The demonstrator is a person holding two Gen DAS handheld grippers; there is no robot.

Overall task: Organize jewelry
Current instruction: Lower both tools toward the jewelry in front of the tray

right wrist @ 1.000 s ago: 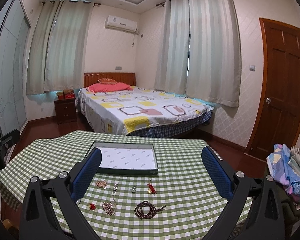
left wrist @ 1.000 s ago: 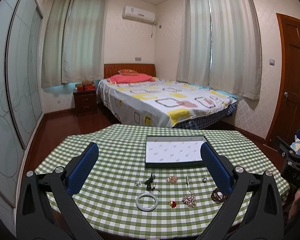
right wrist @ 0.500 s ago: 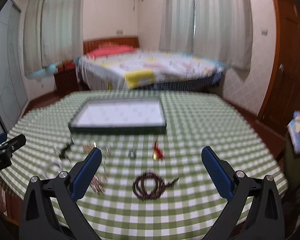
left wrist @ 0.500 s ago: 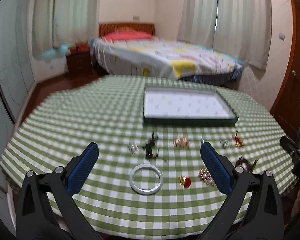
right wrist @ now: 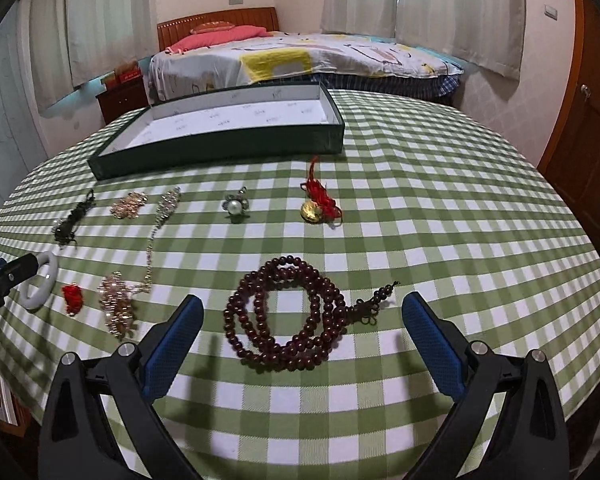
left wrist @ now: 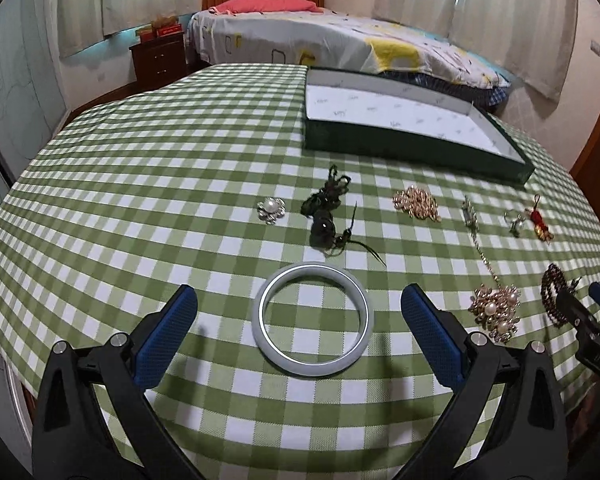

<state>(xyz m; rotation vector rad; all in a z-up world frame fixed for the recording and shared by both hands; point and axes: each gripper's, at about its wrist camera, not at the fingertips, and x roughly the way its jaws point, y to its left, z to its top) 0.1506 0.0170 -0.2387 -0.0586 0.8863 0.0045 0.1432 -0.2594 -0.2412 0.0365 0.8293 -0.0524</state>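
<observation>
Checked tablecloth (left wrist: 140,184): both grippers have dropped low; spread left gripper (left wrist: 299,322) frames the bangle (left wrist: 313,322), spread right gripper (right wrist: 302,330) the bead necklace (right wrist: 288,316); pickups look imminent.

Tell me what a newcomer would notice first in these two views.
Probably the pale grey-white bangle lying flat between the open left gripper's blue fingers, and the coiled dark red bead strand between the open right gripper's. Behind both, a shallow dark green box stands empty on the green checked tablecloth.

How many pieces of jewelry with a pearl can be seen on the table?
3: a pearl brooch far left, a pearl ring in front of the box, a pearl cluster nearer. Tiny pearls elsewhere may be missed.
</observation>
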